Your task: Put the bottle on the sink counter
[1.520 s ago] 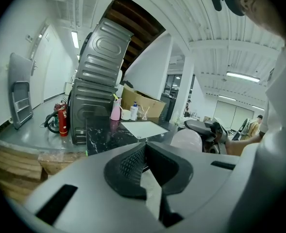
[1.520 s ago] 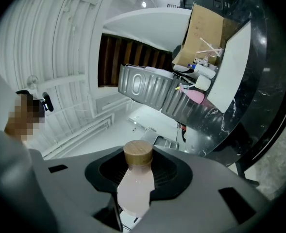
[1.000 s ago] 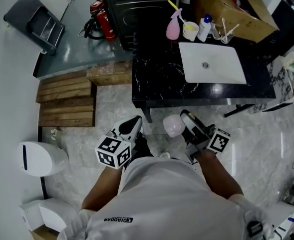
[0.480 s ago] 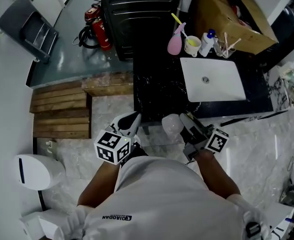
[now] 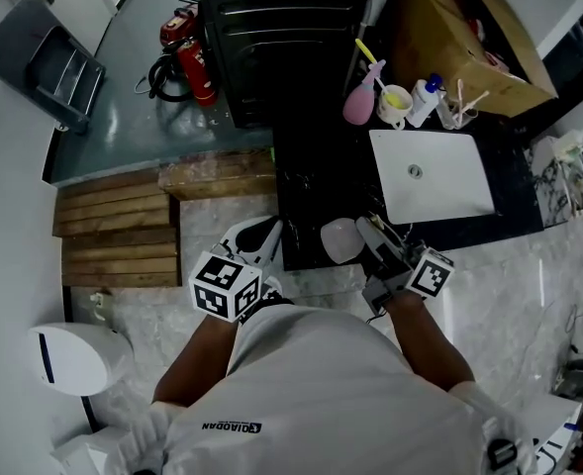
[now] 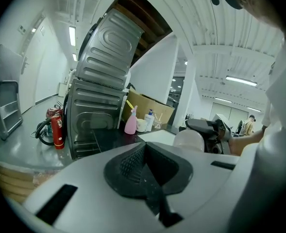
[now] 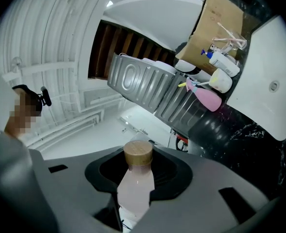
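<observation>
Currently the bottle point(image 7: 137, 176) is clamped in the right gripper point(image 7: 136, 193), its base hidden behind the jaws, at the near edge of the counter point(image 5: 311, 186), short of the sink point(image 5: 435, 171). On the left gripper point(image 6: 150, 178), the jaws are closed together and empty.

The bottle point(image 7: 134, 191) looks like frosted pale-pink plastic with a wood-look cap point(image 7: 138, 153); sink counter point(image 5: 316, 181) is glossy black veined stone; basin point(image 5: 439, 181) smooth white; pallet point(image 5: 118, 236) rough bare wood; box point(image 5: 469, 38) matt brown cardboard
</observation>
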`<state>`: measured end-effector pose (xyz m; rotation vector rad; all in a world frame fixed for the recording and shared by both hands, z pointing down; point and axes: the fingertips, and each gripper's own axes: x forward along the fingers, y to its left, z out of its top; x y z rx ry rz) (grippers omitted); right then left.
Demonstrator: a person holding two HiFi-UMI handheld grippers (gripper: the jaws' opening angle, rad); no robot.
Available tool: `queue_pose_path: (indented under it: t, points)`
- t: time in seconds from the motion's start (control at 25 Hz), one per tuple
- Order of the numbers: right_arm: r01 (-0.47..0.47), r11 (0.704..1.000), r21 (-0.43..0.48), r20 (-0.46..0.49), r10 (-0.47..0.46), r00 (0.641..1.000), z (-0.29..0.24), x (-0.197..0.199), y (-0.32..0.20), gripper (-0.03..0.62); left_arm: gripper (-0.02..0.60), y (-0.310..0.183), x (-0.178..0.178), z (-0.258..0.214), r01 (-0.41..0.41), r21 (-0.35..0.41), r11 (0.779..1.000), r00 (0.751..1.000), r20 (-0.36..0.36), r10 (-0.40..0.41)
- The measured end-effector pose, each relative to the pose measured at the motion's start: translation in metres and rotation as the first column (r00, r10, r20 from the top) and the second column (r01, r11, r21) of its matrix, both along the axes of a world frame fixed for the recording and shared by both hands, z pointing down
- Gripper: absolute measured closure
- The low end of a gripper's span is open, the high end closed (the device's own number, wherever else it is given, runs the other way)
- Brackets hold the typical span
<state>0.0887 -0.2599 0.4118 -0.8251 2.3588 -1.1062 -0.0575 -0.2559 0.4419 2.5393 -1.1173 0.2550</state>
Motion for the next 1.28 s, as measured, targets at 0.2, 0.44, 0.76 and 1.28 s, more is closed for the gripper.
queue_pose_path:
  t: [0.2, 0.44, 0.76, 1.28]
  points:
    - [-0.042, 0.999, 0.015, -0.007, 0.042, 0.999, -0.002, -0.018, -0.027, 0.442, 0.568, -0.033, -0.018, 0.005, -0.044, -0.007, 0.999, 0.999, 0.000, 0.044]
    - [-0.122, 0.992, 0.010, -0.020, 0.122, 0.992, -0.001, -0.028, -0.048, 0.442, 0.568, -0.063, -0.029, 0.008, -0.117, -0.001, 0.993, 0.993, 0.003, 0.117]
    - [-0.172, 0.985, 0.002, -0.071, 0.172, 0.983, 0.005, -0.041, -0.073, 0.442, 0.568, -0.093, -0.038, 0.017, -0.172, -0.004, 0.985, 0.985, -0.016, 0.172]
    - [-0.088, 0.995, 0.037, -0.122, 0.092, 0.988, 0.004, -0.037, -0.102, 0.442, 0.568, -0.106, -0.034, 0.022, -0.101, 0.006, 0.995, 0.995, -0.020, 0.101]
